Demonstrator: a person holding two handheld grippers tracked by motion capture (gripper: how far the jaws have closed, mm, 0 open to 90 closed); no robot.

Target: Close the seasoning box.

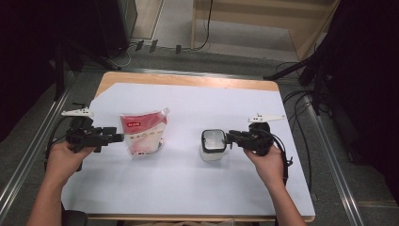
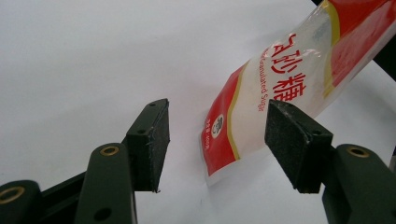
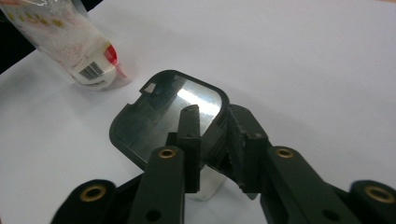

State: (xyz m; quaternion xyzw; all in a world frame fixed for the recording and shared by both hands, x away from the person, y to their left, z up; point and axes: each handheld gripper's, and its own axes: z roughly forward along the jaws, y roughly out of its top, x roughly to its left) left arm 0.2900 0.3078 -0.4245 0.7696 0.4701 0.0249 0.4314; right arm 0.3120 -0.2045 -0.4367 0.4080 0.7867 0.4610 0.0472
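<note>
The bench (image 1: 188,188) holds a standing sugar bag (image 1: 143,133) and a lidded box (image 1: 212,145). The left claw (image 2: 217,140) waits spread beside the bag. The right claw (image 3: 215,144) straddles the lid's edge, loose. Back away slowly, straight.

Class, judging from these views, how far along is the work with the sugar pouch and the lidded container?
Done: the sugar pouch stands upright near the container, whose lid is on. In hand: the right tool straddles the lid's edge; the left tool hangs open by the pouch. Left, probably: lifting the lid and pouring.
</note>
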